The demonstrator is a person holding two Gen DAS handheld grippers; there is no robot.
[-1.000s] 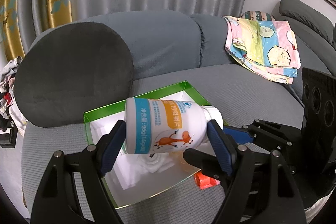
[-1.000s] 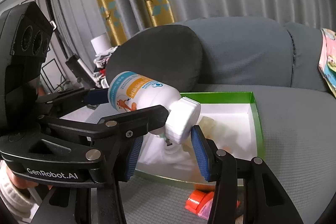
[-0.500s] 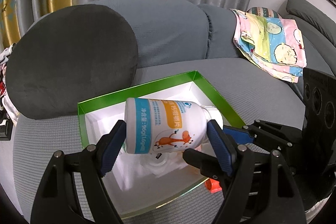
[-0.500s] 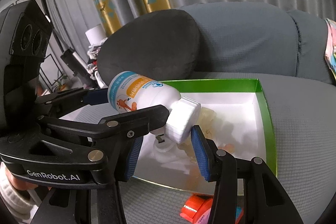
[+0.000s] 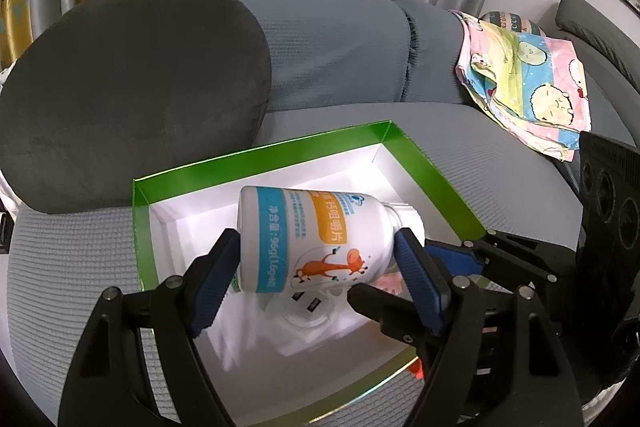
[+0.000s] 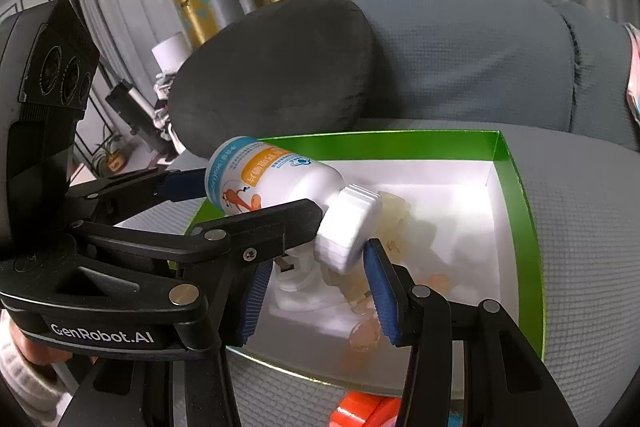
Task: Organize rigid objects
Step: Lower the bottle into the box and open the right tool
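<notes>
We are holding the white bottle (image 5: 320,239) sideways over the green-rimmed box (image 5: 424,163), left gripper (image 5: 320,275) pinching its body, right gripper (image 6: 316,287) clamping its cap (image 6: 348,227).

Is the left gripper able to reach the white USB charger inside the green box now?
Probably not: the left gripper is clamped on the bottle, which hangs directly above the charger in the green box.
</notes>
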